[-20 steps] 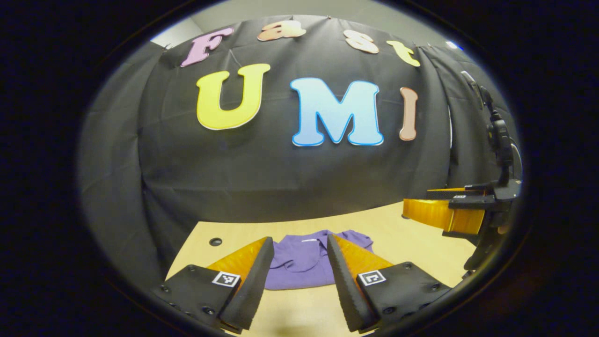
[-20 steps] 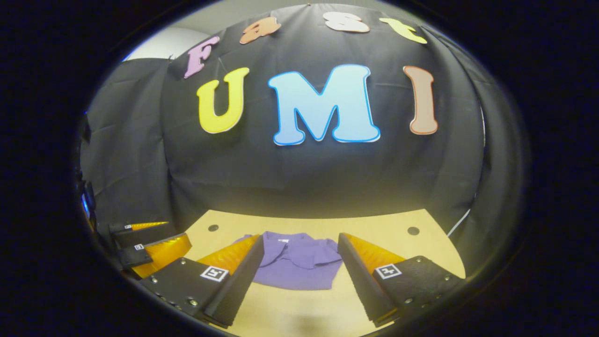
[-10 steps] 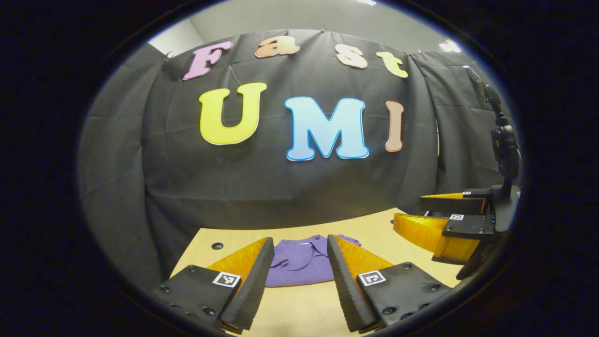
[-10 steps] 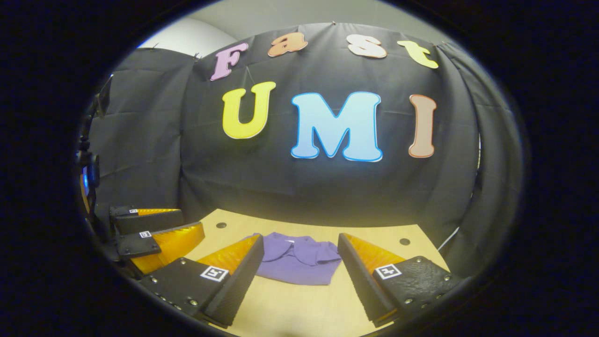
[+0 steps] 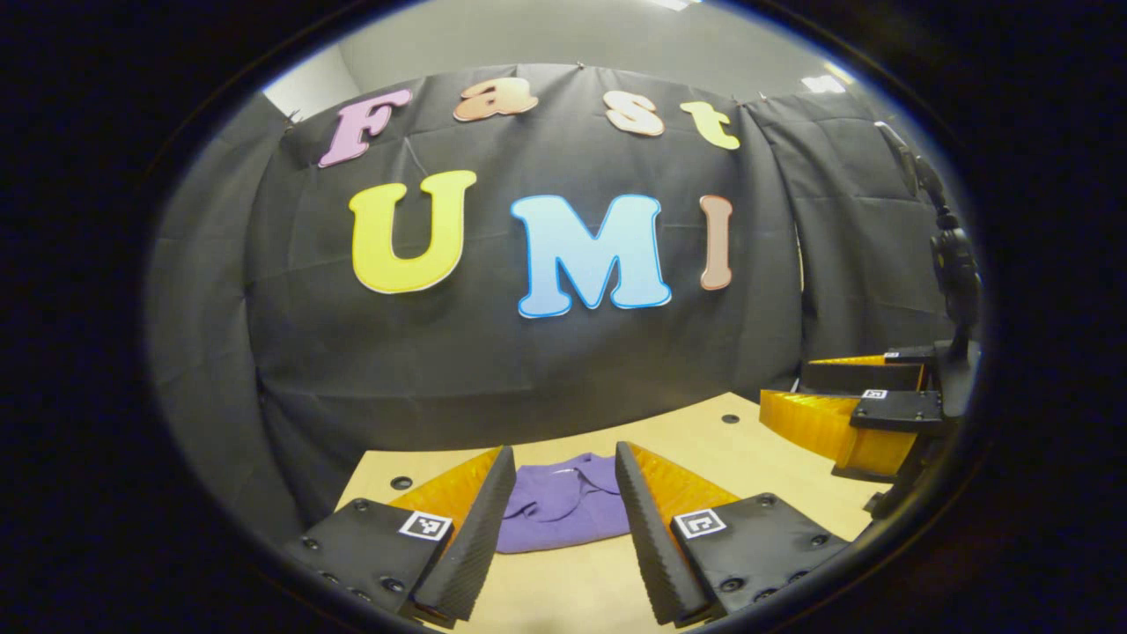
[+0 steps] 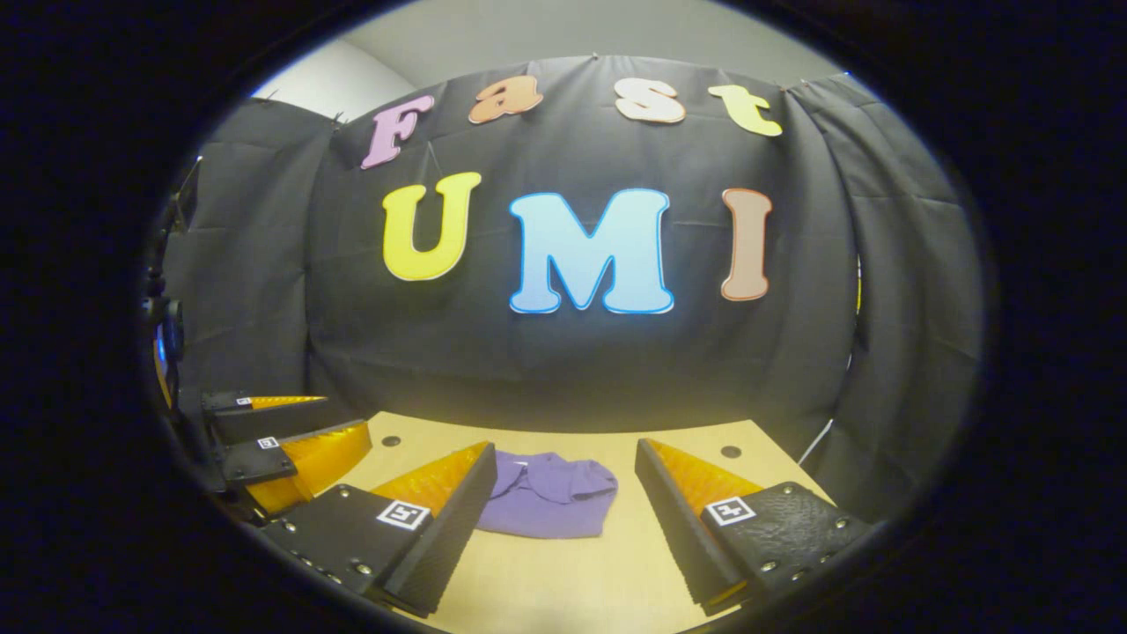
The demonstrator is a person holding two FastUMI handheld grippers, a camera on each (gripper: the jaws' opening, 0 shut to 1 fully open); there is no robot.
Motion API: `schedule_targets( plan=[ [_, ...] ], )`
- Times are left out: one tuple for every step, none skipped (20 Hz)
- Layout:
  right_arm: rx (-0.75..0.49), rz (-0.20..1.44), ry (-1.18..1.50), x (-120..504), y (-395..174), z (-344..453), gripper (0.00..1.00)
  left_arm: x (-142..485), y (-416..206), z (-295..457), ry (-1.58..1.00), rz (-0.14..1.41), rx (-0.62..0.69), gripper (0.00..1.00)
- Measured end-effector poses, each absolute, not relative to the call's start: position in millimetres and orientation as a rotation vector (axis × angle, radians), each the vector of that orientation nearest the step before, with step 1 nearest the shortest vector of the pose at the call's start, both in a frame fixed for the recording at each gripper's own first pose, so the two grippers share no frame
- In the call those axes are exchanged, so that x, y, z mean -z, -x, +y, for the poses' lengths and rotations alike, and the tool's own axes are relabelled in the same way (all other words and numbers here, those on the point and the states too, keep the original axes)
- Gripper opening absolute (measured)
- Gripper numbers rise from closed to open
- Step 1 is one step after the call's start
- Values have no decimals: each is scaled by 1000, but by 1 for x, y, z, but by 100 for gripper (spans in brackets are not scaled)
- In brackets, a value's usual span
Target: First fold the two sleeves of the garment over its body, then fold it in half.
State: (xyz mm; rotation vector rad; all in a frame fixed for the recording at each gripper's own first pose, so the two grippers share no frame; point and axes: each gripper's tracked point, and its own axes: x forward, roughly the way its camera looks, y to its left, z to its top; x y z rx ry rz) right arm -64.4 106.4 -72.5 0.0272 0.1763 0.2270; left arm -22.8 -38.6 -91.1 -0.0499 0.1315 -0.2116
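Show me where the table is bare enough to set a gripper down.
Bare table lies in front of the purple shirt, between it and the near edge, and to its right toward the far corner hole. The left side is crowded: the left gripper hangs there, open. The right gripper is open too.

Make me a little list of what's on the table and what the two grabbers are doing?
garment: purple cloth garment, already folded small, lying flat
surface: light wooden table with small round holes
left gripper: open, held above the table, apart from the garment
right gripper: open, held above the table, holding nothing
backdrop: black cloth wall
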Motion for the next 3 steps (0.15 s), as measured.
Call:
schedule_targets(
  plan=[
    [-229,171,-32,73,61,96,96,87,22,-50,51,125,211,76],
    [-234,164,-35,71,61,84,96,83,22,-64,51,117,208,76],
    [-241,157,-41,71,58,70,96,78,21,-81,50,111,204,76]
  ],
)
